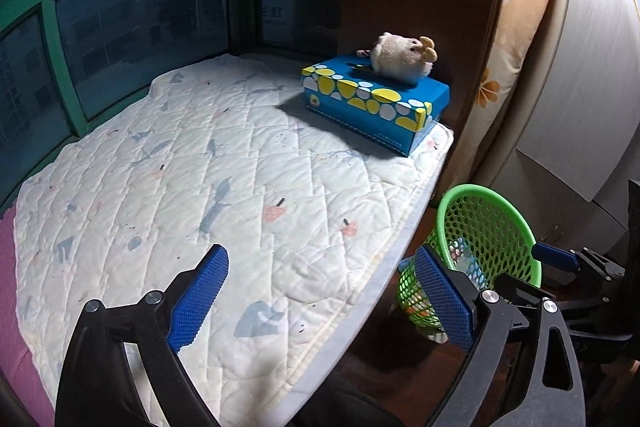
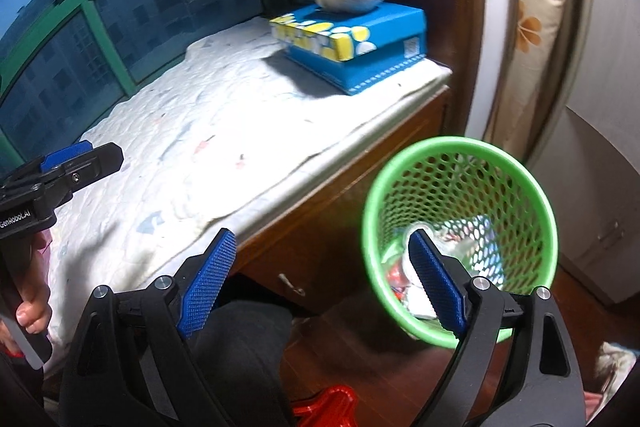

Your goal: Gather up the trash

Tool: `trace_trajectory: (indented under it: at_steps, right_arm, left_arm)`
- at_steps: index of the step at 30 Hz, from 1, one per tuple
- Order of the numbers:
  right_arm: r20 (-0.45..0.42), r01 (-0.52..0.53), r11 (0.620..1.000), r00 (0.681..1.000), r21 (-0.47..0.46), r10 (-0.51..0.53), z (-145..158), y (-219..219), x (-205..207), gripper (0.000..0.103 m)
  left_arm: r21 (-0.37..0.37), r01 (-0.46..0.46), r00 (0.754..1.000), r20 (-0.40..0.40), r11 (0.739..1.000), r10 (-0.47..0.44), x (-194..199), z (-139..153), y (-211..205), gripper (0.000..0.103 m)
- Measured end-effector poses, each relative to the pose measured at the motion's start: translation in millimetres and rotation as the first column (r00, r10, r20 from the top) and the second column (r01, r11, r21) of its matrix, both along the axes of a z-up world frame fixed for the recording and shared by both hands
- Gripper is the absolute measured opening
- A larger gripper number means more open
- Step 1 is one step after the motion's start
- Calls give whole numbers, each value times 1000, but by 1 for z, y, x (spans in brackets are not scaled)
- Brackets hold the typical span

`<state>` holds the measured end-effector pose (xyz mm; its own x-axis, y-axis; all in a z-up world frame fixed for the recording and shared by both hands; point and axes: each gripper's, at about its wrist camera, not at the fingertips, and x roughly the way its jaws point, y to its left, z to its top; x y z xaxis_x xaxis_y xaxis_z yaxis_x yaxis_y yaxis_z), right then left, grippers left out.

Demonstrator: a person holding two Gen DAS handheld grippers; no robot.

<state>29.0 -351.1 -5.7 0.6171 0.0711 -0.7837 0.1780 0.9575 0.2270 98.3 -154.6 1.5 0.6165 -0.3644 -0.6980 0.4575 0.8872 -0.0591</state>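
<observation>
Green bin (image 2: 460, 239) lower right on floor beside quilt (image 1: 200, 167), trash (image 2: 416, 267) inside; left gripper (image 1: 320, 299) and right gripper (image 2: 320, 279) both spread wide, empty; risk: right finger clipping rim, tipping bin.

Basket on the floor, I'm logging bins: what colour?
Green mesh basket, clearest in the right wrist view.

Perforated plastic basket (image 2: 460, 163), quilted cloth pad (image 1: 200, 167)
</observation>
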Motion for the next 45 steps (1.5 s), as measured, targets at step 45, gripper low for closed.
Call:
trace_trajectory:
  at_steps: [45]
  right_arm:
    - [95,-218,976,972,15,215,54,115,36,93]
  left_arm:
    - [-70,-401,913,50,913,405,-42,18,164,95]
